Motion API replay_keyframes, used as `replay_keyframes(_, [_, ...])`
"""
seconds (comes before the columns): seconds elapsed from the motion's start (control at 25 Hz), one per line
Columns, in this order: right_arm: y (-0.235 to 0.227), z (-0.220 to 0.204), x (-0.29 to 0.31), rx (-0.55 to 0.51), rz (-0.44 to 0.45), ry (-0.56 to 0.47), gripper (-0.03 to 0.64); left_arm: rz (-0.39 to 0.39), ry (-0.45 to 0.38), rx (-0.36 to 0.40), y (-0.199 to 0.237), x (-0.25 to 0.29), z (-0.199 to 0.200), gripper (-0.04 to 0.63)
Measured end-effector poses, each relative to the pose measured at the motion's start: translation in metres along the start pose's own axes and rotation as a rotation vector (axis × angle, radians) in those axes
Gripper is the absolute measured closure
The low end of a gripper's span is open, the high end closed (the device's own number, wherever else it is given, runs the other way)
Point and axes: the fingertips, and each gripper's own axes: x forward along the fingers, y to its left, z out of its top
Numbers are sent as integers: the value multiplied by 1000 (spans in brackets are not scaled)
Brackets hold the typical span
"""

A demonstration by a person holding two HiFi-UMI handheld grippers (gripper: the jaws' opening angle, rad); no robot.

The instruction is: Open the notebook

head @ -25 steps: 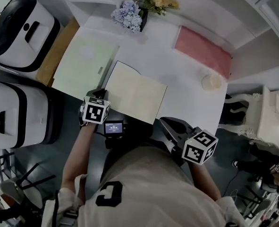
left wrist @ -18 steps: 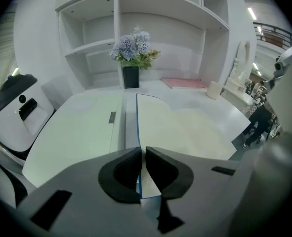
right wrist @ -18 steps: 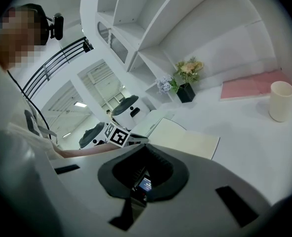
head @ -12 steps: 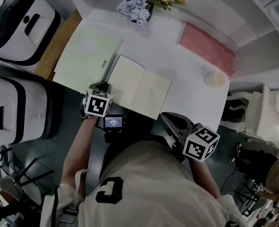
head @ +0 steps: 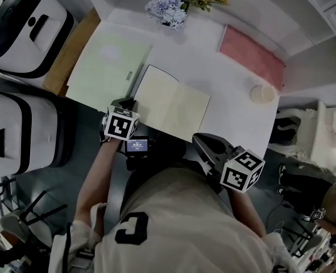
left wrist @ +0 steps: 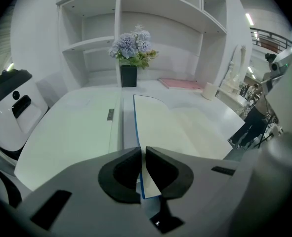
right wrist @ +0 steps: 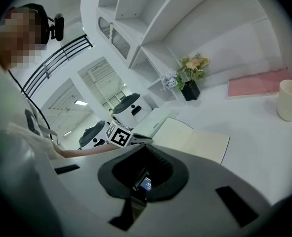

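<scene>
The notebook (head: 173,104) lies open on the white table (head: 224,90), showing cream pages. My left gripper (head: 125,104) is at its near left corner. In the left gripper view the jaws (left wrist: 142,154) are shut on the blue-edged cover edge, and the notebook (left wrist: 175,127) spreads out to the right beyond them. My right gripper (head: 198,140) hangs off the table's front edge, just short of the notebook's near right side. In the right gripper view its jaws (right wrist: 144,150) are shut on nothing, and the notebook (right wrist: 195,139) lies ahead.
A pale green mat (head: 105,67) lies left of the notebook. A dark vase of flowers (head: 170,10) stands at the back, a pink cloth (head: 252,56) at the back right, and a cream cup (head: 261,94) near the right edge. Two white machines (head: 20,27) stand left of the table.
The left gripper keeps its hold at the notebook's corner. The right gripper has drifted slightly. The head view has shifted a little.
</scene>
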Motion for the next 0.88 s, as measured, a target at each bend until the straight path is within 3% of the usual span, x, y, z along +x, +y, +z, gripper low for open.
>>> replay_keyframes(0.88, [8,3,8,-23,4,-14,604,-20,8,30,-2,-1,-4,566])
